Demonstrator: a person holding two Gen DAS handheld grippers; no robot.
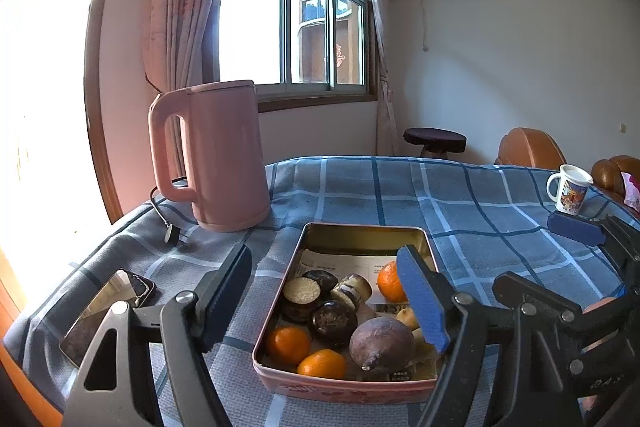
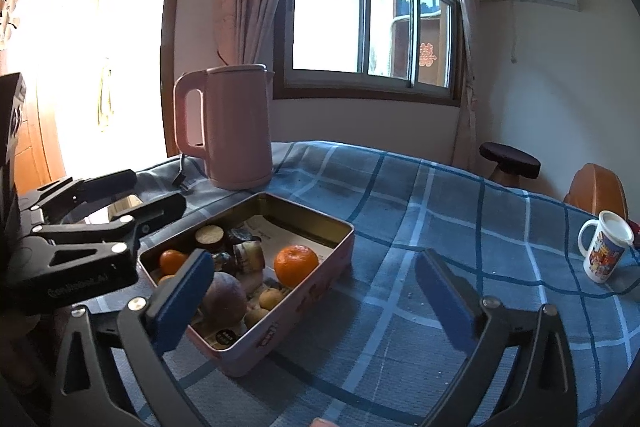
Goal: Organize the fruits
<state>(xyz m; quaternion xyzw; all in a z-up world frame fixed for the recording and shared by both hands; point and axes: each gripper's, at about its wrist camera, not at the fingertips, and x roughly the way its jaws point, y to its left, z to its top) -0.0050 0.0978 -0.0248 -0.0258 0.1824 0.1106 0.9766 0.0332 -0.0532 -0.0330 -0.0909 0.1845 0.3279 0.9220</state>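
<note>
A pink-sided metal tin [image 1: 360,227] [image 2: 316,207] lies on the blue checked cloth. It holds three oranges, one at the far right [image 1: 390,283] [image 2: 296,265] and two near the front [image 1: 288,345]. Beside them are a round purple-brown fruit [image 1: 382,343] [image 2: 224,297], several dark round pieces [image 1: 332,321] and small yellow-brown fruits [image 2: 270,299]. My left gripper [image 1: 324,295] hangs open over the tin's near end, holding nothing. My right gripper [image 2: 314,301] is open wide at the tin's right front corner, also with nothing between its pads.
A pink kettle [image 1: 224,155] [image 2: 236,127] stands behind the tin, its black cord [image 1: 166,223] trailing left. A phone [image 1: 108,311] lies at the near left. A printed mug [image 1: 570,189] [image 2: 606,251] sits at the far right edge. A stool and an orange sofa stand beyond the table.
</note>
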